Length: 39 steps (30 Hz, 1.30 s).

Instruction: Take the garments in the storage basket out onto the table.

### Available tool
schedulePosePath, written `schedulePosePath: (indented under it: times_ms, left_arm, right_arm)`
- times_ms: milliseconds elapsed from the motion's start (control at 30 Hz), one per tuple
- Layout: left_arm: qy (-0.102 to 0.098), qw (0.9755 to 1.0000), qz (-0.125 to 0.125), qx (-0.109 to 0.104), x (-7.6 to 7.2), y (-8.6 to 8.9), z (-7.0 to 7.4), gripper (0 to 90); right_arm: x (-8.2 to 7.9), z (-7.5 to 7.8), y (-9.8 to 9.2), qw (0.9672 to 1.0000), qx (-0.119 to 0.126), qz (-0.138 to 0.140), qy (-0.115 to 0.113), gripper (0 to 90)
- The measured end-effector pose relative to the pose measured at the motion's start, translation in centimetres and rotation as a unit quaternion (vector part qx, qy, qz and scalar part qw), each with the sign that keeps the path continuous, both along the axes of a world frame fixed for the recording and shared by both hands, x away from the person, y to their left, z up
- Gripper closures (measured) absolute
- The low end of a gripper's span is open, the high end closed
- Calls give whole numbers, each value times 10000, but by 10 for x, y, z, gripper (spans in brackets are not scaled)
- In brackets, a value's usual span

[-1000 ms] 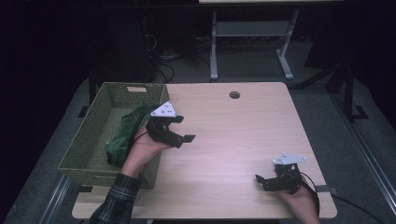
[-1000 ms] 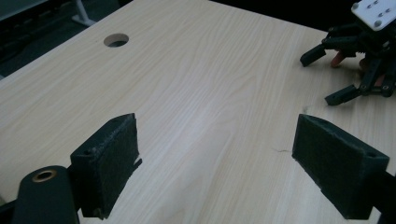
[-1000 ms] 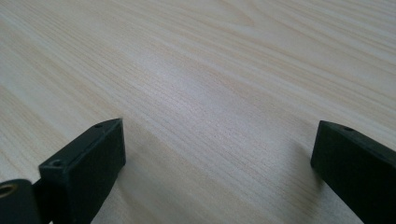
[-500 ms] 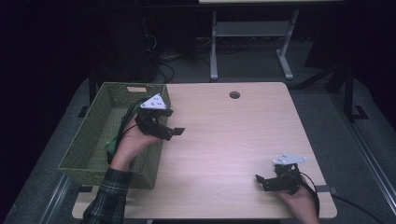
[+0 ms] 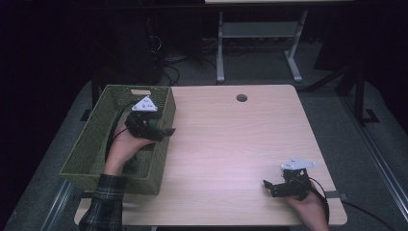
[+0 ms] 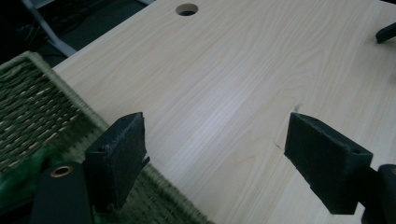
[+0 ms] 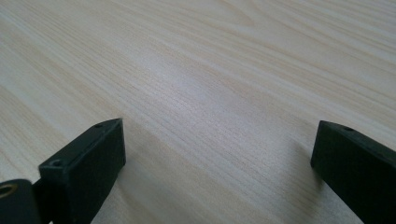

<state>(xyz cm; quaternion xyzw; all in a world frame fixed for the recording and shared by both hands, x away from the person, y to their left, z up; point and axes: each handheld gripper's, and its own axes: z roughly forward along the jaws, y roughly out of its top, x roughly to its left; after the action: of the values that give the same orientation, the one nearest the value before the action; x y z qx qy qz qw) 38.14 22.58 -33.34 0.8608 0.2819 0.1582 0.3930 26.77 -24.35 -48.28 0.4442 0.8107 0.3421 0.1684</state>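
My left gripper (image 5: 166, 132) hovers over the right rim of a green woven basket (image 5: 134, 88), its jaws pointing toward the table. In the left gripper view the left gripper (image 6: 215, 135) is open; its jaws have just been closing a little with nothing between them. A green cloth (image 6: 18, 175) lies inside the basket (image 6: 42, 98), below the left jaw. My right gripper (image 5: 270, 188) rests low over the near right part of the wooden table (image 5: 231, 144). The right gripper (image 7: 219, 144) is open, with bare wood between its jaws.
A round cable hole (image 5: 241, 97) sits near the table's far edge, also seen as the hole (image 6: 187, 9) in the left gripper view. The basket takes up the table's left side. A metal frame (image 5: 260, 48) stands behind the table on dark floor.
The left hand has drifted left, from above the table beside the basket to over the basket's right rim. The green cloth has dropped from sight into the basket. The right hand has kept still.
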Motion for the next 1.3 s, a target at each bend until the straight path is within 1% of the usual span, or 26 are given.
schedulePosePath:
  times_ms: [67, 233, 267, 333, 467, 500, 533, 600, 700, 733, 800, 833, 933, 1067, 1133, 1200, 1300]
  left_arm:
    - [0, 10000, 50, -5, 0, 4, 0, 210]
    - [-43, 9998, 169, 93, 2, 13, -1, 221]
    - [-14, 9998, 198, 80, 1, 15, -1, 224]
    - [-25, 9997, 225, 103, 2, 19, -1, 230]
    - [-12, 9991, 395, 131, 3, 30, -2, 242]
    - [-12, 9991, 395, 131, 3, 30, -2, 247]
    - [5, 9988, 467, 167, 4, 36, -4, 264]
    - [14, 9984, 533, 207, 5, 41, -5, 294]
    - [-1, 9977, 624, 275, 6, 48, -7, 325]
    - [-20, 9974, 672, 243, 6, 50, -8, 333]
    - [2, 9970, 727, 267, 7, 54, -10, 352]
    - [-4, 9968, 735, 311, 8, 56, -11, 358]
    - [52, 9962, 799, 332, 10, 61, -15, 374]
    - [128, 9950, 867, 484, 13, 68, -22, 400]
    - [181, 9943, 914, 509, 14, 72, -26, 409]
    - [226, 9935, 951, 585, 16, 76, -29, 423]
    - [317, 9924, 1015, 611, 18, 81, -34, 434]
  right_arm:
    - [0, 0, 0, 10000, 2, -2, 3, 28]
    - [0, 0, 0, 10000, 0, 1, 0, 28]
    - [0, 0, 0, 10000, 2, -1, 0, 28]
    - [0, 0, 0, 10000, 2, -2, 1, 28]
    - [0, 0, 0, 10000, 1, 0, 0, 28]
    - [0, 0, 0, 10000, 0, 1, -1, 28]
    - [0, 0, 0, 10000, 1, 1, 0, 28]
    - [0, 0, 0, 10000, 1, 0, 0, 28]
    - [0, 0, 0, 10000, 1, -1, 1, 28]
    - [0, 0, 0, 10000, 1, 1, 0, 28]
    - [0, 0, 0, 10000, 1, 2, -1, 27]
    - [0, 0, 0, 10000, 1, 1, -1, 28]
    - [0, 0, 0, 10000, 0, 0, 0, 27]
    - [0, 0, 0, 10000, 0, 1, -1, 27]
    - [0, 0, 0, 10000, 0, 1, -1, 28]
    - [0, 0, 0, 10000, 0, 0, 0, 28]
    - [0, 0, 0, 10000, 3, -4, 4, 28]
